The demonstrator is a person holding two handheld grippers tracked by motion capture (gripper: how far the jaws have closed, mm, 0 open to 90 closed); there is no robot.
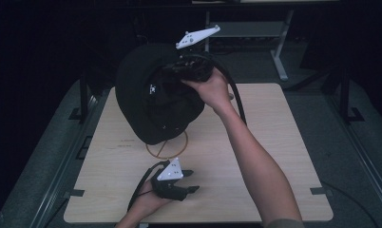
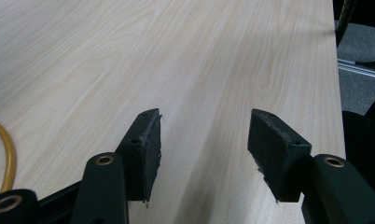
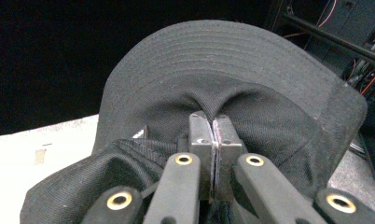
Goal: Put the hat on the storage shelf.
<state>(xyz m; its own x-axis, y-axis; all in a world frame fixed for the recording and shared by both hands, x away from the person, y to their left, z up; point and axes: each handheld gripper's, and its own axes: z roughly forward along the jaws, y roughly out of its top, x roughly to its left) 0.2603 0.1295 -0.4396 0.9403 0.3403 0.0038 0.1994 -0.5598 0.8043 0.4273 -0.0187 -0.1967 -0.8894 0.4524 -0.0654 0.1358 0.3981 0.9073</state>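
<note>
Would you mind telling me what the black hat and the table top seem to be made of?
The hat looks like matte woven cotton: a twill weave and rows of stitching show on its brim. The table top looks like pale wood or wood-look laminate, with a smooth, grained surface.

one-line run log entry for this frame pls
right gripper: shut on black hat, lifted above table | left gripper: open, nothing between, low over table | yellow ring: flat under hat
</note>
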